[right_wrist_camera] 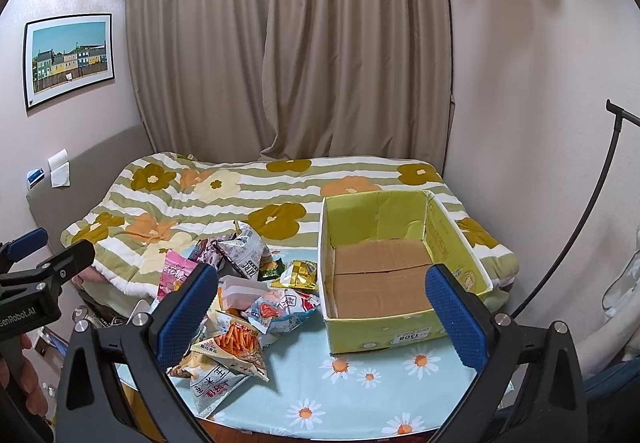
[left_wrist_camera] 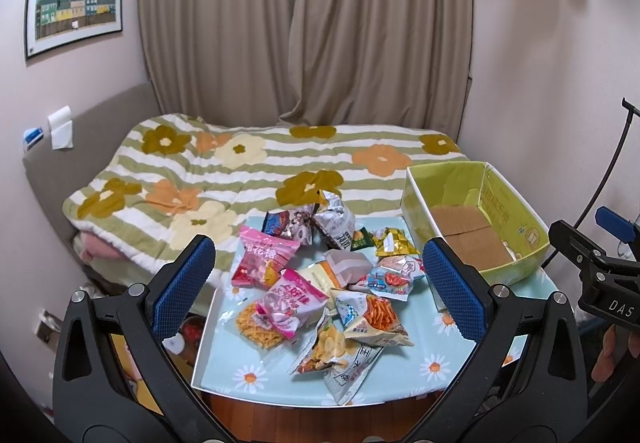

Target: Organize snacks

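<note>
A heap of snack packets (left_wrist_camera: pixel 320 283) lies on the small table (left_wrist_camera: pixel 436 367) with a light blue daisy cloth; the same heap (right_wrist_camera: pixel 240 307) sits at the left in the right wrist view. An empty yellow-green cardboard box (left_wrist_camera: pixel 476 219) stands at the table's right, also seen as the box (right_wrist_camera: pixel 400 267) with its brown floor bare. My left gripper (left_wrist_camera: pixel 316 287) hovers open above the heap, nothing between its blue pads. My right gripper (right_wrist_camera: pixel 320 315) is open too, held over the gap between heap and box. Each gripper shows at the edge of the other's view.
A bed with a flowered striped quilt (left_wrist_camera: pixel 256 179) lies right behind the table. Beige curtains (left_wrist_camera: pixel 304 23) hang at the back, a framed picture (left_wrist_camera: pixel 74 7) on the left wall. A black lamp stand (right_wrist_camera: pixel 592 211) curves up at the right. Wooden floor shows below the table's front edge.
</note>
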Motion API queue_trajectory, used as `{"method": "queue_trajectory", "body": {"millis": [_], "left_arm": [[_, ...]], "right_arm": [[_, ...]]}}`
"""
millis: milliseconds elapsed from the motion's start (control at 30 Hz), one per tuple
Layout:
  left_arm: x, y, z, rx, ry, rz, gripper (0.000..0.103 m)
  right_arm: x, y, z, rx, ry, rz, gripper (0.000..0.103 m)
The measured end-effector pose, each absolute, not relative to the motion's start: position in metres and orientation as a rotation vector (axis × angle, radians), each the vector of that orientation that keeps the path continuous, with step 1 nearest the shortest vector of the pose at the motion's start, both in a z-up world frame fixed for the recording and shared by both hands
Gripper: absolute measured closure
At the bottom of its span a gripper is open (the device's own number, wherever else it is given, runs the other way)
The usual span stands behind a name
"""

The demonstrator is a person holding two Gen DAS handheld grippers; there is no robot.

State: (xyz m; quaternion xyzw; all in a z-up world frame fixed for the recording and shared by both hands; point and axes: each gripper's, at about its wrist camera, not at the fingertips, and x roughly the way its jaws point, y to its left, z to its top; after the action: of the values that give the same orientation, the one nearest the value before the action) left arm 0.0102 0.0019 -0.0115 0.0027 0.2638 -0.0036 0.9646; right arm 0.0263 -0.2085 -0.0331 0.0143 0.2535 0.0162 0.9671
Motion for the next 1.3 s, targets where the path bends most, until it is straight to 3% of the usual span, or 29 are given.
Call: {"method": "queue_trajectory", "body": {"millis": [900, 1300], "left_arm": [[-0.001, 0.016, -0.014, -0.027, 0.537, 0.007, 0.000], [0.023, 0.034, -0.049, -0.068, 0.708, 0.024, 0.000]], "right_arm": [[0.022, -0.203, -0.028, 0.038, 0.525, 0.058, 0.000], [0.053, -0.217, -0.066, 0.081, 0.696, 0.199, 0.000]]}}
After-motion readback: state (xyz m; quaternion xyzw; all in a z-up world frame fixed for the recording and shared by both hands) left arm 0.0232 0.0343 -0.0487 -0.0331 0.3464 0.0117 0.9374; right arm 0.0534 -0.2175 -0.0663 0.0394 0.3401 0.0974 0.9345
